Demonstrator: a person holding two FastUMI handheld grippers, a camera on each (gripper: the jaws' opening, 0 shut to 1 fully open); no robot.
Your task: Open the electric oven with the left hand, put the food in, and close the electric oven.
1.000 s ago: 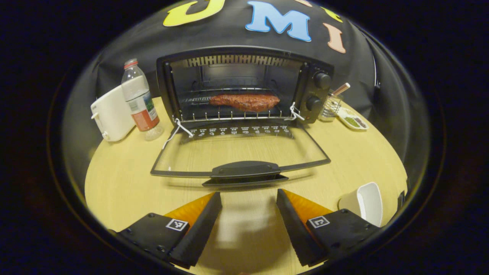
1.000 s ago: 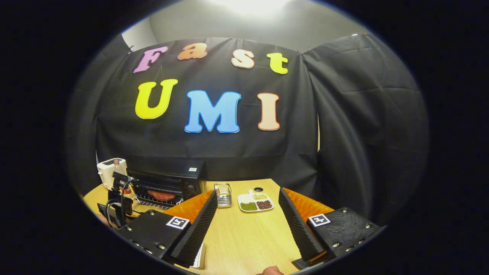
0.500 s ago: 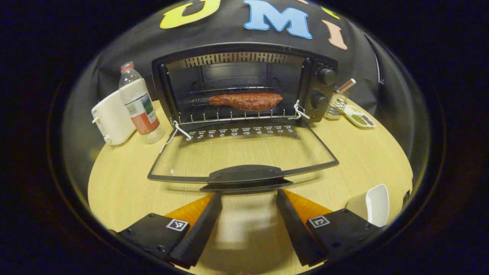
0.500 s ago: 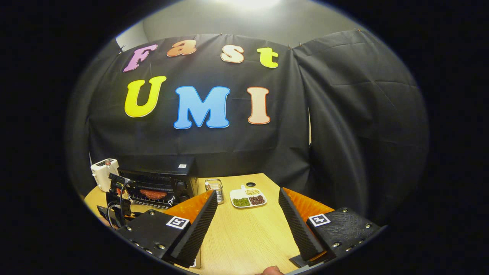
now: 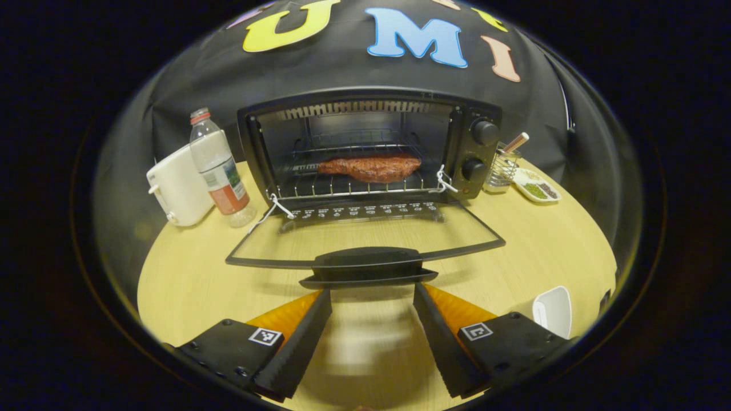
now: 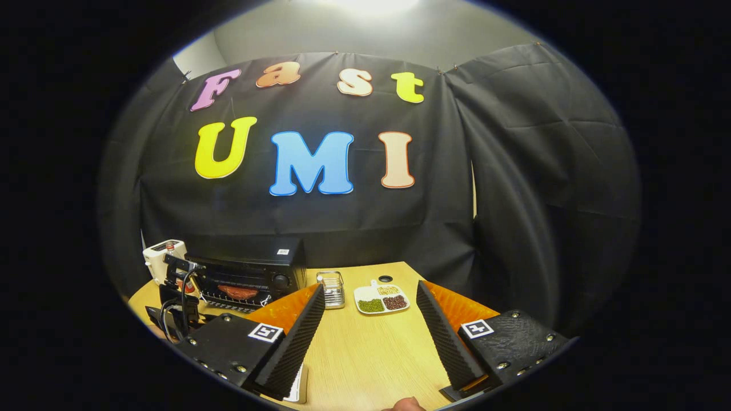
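Here the left gripper [image 5: 371, 297] has its fingers spread apart and holds nothing; it hangs low over the table [image 5: 188, 279], just near of the door handle [image 5: 368, 260]. The oven door [image 5: 365, 234] lies folded down flat toward the viewer, and the food [image 5: 368, 167], a reddish piece of meat, rests on the wire rack [image 5: 354, 185] inside the electric oven [image 5: 365, 148]. So, I judge, only the closing is left. To do it well, the fingers should go under the near edge of the handle, or close on it, and lift it in an arc up and away, following the hinge at the far side, not pushing straight. The bottle [image 5: 220, 162] at the left stands near but outside the door's path. The right gripper [image 6: 371, 337] is also open and empty, over the table well to the right of the oven.
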